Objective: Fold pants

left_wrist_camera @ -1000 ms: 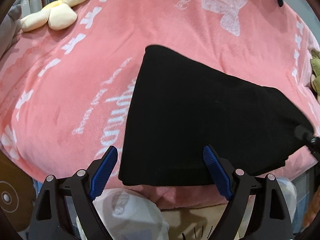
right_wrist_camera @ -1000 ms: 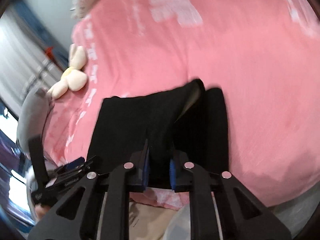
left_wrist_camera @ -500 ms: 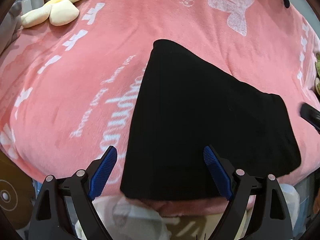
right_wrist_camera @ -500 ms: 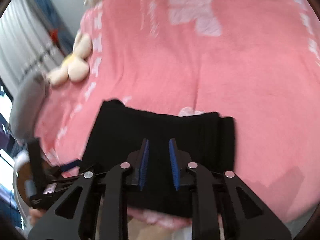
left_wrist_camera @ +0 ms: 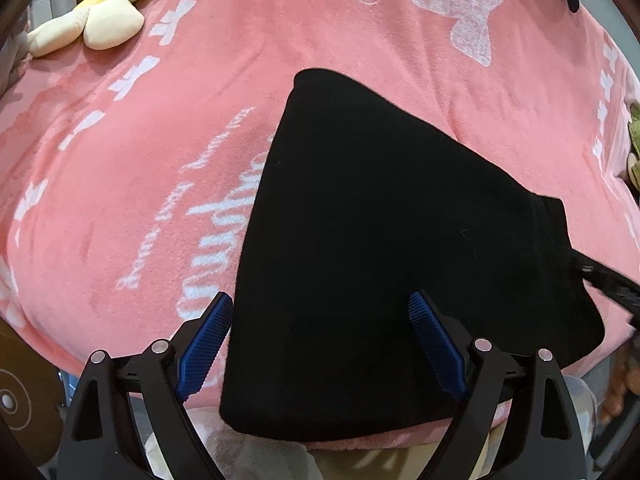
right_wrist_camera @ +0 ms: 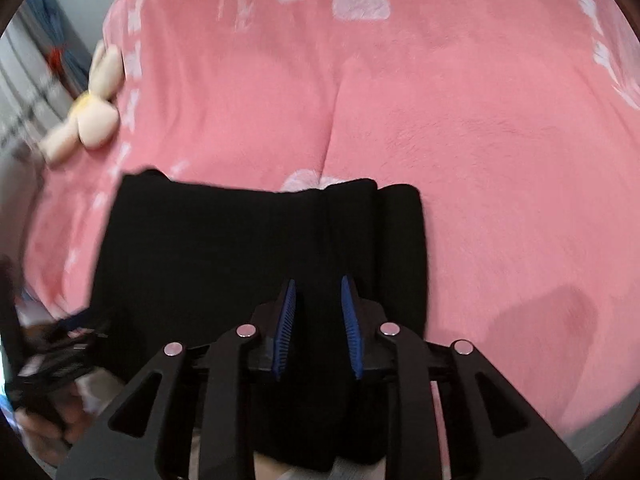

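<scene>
The black pants (left_wrist_camera: 384,256) lie folded into a flat rectangle on the pink blanket (left_wrist_camera: 160,120) near its front edge. My left gripper (left_wrist_camera: 320,340) is wide open and empty, its blue pads over the folded pants' near left part. In the right wrist view the pants (right_wrist_camera: 224,248) lie flat with a folded band at their right side. My right gripper (right_wrist_camera: 318,328) hovers over their near edge with a narrow gap between the pads and nothing held. The right gripper's arm shows at the right edge of the left wrist view (left_wrist_camera: 608,284).
A cream plush toy (left_wrist_camera: 92,24) lies at the blanket's far left, also in the right wrist view (right_wrist_camera: 92,116). A green plush (left_wrist_camera: 634,148) sits at the right edge. The blanket's front edge drops off just below the pants. The left gripper's body (right_wrist_camera: 48,360) shows low left.
My right gripper let go of the pants' lifted layer, which now lies flat, and its pads parted slightly. My left gripper stayed open and moved closer over the pants.
</scene>
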Tool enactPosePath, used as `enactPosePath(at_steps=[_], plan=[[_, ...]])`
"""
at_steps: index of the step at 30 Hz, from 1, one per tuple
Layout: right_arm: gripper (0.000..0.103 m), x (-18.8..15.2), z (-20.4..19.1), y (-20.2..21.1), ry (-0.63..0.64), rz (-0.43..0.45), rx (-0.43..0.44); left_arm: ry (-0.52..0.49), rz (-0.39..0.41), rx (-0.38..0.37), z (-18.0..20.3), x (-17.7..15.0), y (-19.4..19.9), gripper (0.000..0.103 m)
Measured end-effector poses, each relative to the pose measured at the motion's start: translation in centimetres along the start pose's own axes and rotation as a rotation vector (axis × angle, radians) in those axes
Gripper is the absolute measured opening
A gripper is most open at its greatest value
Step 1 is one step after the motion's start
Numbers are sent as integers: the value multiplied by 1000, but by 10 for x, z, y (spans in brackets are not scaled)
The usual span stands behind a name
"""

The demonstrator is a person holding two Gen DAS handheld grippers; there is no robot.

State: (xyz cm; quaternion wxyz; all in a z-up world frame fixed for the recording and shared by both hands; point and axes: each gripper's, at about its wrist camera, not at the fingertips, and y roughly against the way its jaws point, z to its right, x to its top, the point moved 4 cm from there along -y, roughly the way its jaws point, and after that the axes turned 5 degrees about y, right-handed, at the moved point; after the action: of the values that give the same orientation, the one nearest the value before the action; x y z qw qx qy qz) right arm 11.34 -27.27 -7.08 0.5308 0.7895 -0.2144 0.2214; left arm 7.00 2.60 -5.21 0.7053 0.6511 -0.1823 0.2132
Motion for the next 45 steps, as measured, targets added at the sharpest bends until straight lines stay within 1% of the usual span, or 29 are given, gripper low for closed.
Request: enactPosePath(at_steps=[3, 4, 6, 8, 9, 11, 15, 18, 19, 20, 21, 22, 23, 25, 27, 28, 29, 30, 31, 32, 33, 34, 36, 37, 38, 42, 43, 44, 45], plan=[[25, -14, -9, 26, 0, 41, 93, -4, 3, -1, -1, -1, 5, 87], [24, -20, -9, 23, 18, 13, 77, 0, 2, -3, -1, -1, 5, 87], [23, -36, -6, 7, 63, -58, -24, 6, -4, -9, -2, -3, 5, 87], [24, -38, -8, 17, 53, -42, -33, 8, -9, -9, -1, -6, 8, 87], [26, -36, -11, 27, 46, -26, -24, 5, -5, -8, -2, -9, 12, 87], [49, -36, -12, 39, 29, 4, -13, 7, 2, -23, -6, -12, 19, 87], [50, -44, -2, 34, 20, -23, -27, 65, -31, -57, -21, -21, 21, 87], [51, -53, -3, 19, 3, -69, -43, 81, -38, -47, -29, -29, 23, 87], [50, -55, -4, 16, 10, -70, -51, 77, -40, -42, -29, -30, 23, 87], [28, -55, -6, 14, 18, -64, -50, 73, -41, -38, -28, -32, 23, 87], [20, -53, -10, 16, 27, -56, -22, 70, -41, -37, -27, -33, 24, 87], [15, -49, -13, 20, 23, -45, -4, 68, -40, -38, -27, -33, 25, 87], [14, -43, -17, 27, 27, -26, 8, 64, -39, -37, -26, -33, 26, 87], [11, -25, -33, 61, 80, 71, 14, 57, -24, -40, -27, -31, 30, 87], [11, -17, -37, 80, 102, 121, 21, 58, -13, -41, -28, -27, 31, 87], [11, -17, -33, 79, 100, 116, 9, 59, -11, -47, -28, -27, 30, 87], [13, -21, -25, 71, 105, 85, -22, 60, -13, -52, -27, -27, 29, 87], [14, -33, -11, 46, 118, -4, -69, 60, -24, -52, -26, -28, 25, 87], [19, -47, 1, 21, 105, -98, -77, 59, -38, -50, -24, -29, 21, 87], [22, -53, 8, 15, 60, -94, -47, 56, -49, -45, -22, -30, 19, 87], [23, -51, 10, 24, 2, -54, -2, 50, -53, -40, -20, -31, 19, 87], [24, -47, 9, 32, -17, -46, 16, 36, -46, -34, -19, -31, 20, 87], [38, -31, 6, 48, -11, 18, -2, 12, -32, -21, -18, -29, 23, 87], [54, -20, 4, 51, 7, 35, 0, 14, -26, -18, -19, -27, 23, 87], [64, -10, 5, 51, 22, 43, 6, 29, -20, -24, -20, -23, 23, 87], [65, 30, 16, 20, 29, 29, 17, 83, -5, -61, -23, -1, 12, 87], [65, 34, 19, 10, 28, 27, 13, 76, -15, -48, -23, 2, 5, 89], [66, 41, 19, -2, 34, 9, 36, 73, -34, -41, -24, 3, -2, 94], [66, 43, 23, -13, 34, -5, 49, 88, -51, -48, -27, 4, -7, 96]])
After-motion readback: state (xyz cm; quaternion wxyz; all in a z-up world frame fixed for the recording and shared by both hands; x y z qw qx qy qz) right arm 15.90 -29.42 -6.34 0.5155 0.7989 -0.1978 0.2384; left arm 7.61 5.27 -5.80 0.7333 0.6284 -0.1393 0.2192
